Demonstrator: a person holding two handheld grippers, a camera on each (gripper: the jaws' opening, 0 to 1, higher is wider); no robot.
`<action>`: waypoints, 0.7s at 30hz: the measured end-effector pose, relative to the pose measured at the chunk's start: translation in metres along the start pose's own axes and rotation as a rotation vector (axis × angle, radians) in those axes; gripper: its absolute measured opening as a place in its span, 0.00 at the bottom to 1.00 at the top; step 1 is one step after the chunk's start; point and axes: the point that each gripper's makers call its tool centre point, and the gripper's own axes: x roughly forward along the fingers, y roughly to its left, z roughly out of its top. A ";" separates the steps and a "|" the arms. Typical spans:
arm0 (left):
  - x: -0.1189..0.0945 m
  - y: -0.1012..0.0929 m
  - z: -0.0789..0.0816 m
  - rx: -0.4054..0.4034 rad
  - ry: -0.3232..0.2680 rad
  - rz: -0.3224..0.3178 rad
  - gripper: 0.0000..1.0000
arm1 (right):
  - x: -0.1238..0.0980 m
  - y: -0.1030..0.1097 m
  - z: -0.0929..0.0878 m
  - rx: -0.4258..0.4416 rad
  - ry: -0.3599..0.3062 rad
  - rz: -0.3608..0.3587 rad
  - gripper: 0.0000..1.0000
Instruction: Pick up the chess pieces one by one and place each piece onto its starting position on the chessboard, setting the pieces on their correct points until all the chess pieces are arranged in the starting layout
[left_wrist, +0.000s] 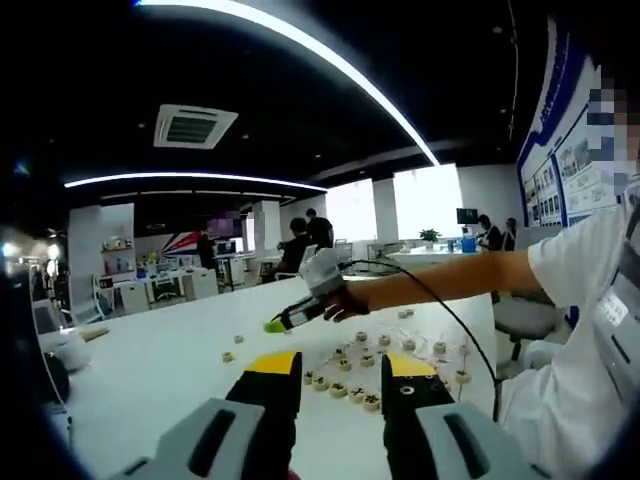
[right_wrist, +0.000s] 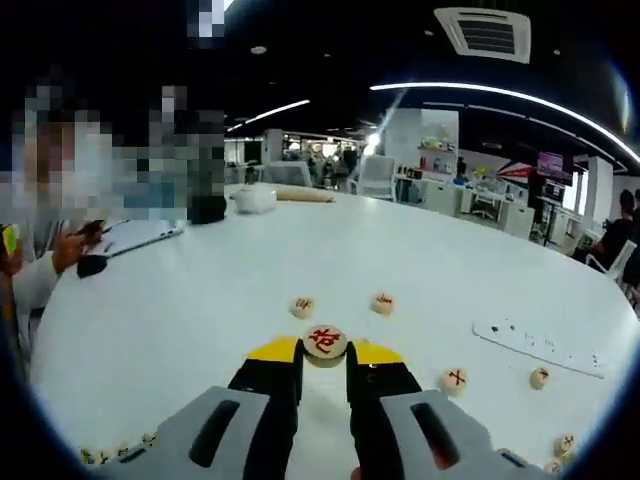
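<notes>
Still early, we judge: right gripper (right_wrist: 324, 352) clamps round pale wooden chess piece with red character (right_wrist: 325, 341) between yellow-tipped jaws, above white table (right_wrist: 200, 300). Left gripper (left_wrist: 342, 368) hangs idle, jaws apart, nothing between. We see loose pale pieces scattered (right_wrist: 303, 307), some set in row near left gripper (left_wrist: 340, 388). Chessboard lines: we cannot tell. Most placing left. Table wide, open ahead; white flat strip (right_wrist: 540, 347) lies right, table edge far off.
</notes>
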 end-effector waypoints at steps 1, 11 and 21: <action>0.001 -0.002 0.000 0.003 0.001 -0.001 0.33 | -0.015 0.006 -0.002 0.010 -0.014 0.015 0.19; 0.005 -0.016 -0.001 0.022 0.016 -0.034 0.33 | -0.136 0.010 -0.026 -0.018 -0.111 -0.002 0.19; 0.009 -0.020 -0.003 0.027 0.028 -0.041 0.33 | -0.182 -0.023 -0.086 0.003 -0.055 -0.082 0.19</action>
